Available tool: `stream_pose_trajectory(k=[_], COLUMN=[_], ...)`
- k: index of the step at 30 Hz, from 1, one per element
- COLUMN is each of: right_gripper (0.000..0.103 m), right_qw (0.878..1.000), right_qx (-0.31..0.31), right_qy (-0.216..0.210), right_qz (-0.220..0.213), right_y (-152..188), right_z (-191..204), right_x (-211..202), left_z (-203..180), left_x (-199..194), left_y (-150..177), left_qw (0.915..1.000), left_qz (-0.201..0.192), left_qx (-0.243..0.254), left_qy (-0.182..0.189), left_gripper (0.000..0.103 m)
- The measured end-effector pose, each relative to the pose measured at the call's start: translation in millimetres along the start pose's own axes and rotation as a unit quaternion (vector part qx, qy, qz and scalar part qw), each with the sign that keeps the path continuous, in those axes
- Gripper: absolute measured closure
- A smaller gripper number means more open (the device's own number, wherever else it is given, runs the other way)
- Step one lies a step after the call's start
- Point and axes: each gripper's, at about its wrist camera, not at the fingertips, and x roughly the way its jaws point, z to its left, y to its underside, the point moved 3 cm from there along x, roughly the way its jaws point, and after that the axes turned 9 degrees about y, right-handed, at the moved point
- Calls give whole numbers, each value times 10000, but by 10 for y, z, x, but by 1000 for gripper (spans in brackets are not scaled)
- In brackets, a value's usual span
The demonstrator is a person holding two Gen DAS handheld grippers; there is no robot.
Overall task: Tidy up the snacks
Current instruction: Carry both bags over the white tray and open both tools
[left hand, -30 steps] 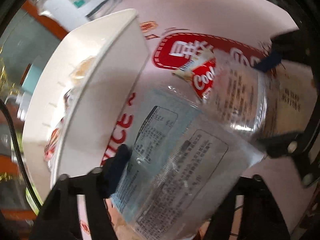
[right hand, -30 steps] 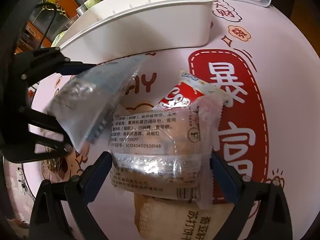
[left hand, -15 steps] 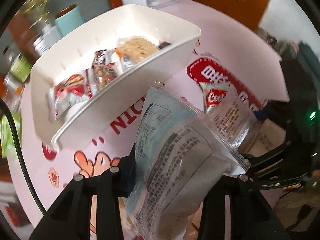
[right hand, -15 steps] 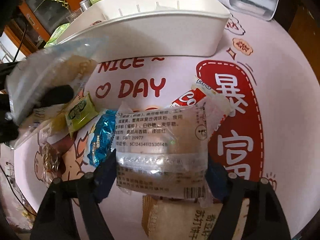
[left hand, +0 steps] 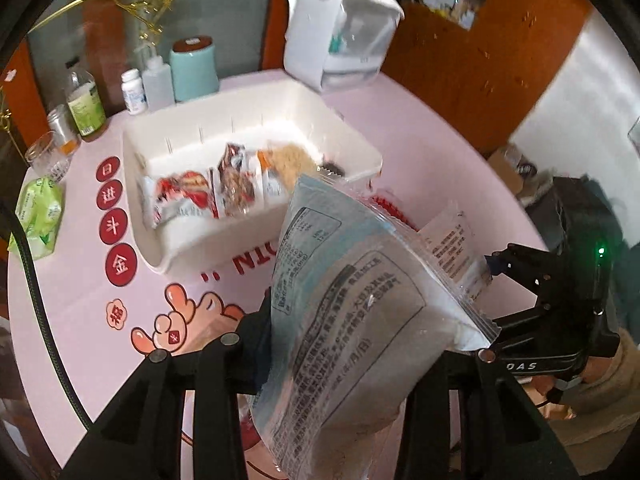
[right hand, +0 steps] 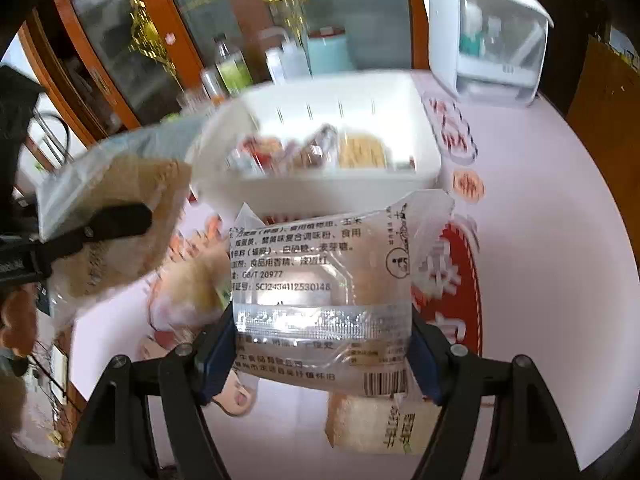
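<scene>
Gripping one snack each: left tongs (left hand: 360, 364) clamp blue-white pouch (left hand: 352, 320), right tongs (right hand: 320, 364) clear packet (right hand: 320, 292); white bin (right hand: 424, 136) ahead toward worktop's far edge, left nearer.

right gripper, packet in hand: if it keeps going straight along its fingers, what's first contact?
Probably the near wall of the white plastic snack bin, directly ahead of the right gripper and its clear printed snack packet; depth unclear.

Bright, even indoor light fills both fisheye views, edges bow into dark corners, glare streaks the clear wrapper (right hand: 320, 316), and motion blur smears the white bin (right hand: 332, 148) and background.
</scene>
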Motion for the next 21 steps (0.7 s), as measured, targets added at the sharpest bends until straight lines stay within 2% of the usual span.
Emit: stream_pose_trajectory(k=[4, 12, 18, 21], right_gripper=[28, 27, 25, 24], right_qw=[9993, 9934, 9915, 9919], right_qx=[6, 46, 264, 210], right_qy=[-37, 423, 527, 598], right_qz=[-363, -1062, -1157, -1104], right_y=[-364, -1157, -1684, -1889], right_z=[-71, -181, -256, -236], right_x=[-208, -418, -215, 13], left_z=[62, 232, 416, 539], left_x=[-254, -631, -679, -543], left_y=[-215, -888, -1397, -1616], left_qw=[9993, 9936, 9845, 9819], left_qz=[-325, -979, -1374, -1380], left_qx=[-188, -382, -693, -887], left_qy=[58, -426, -843, -942], left_gripper=[64, 64, 64, 64])
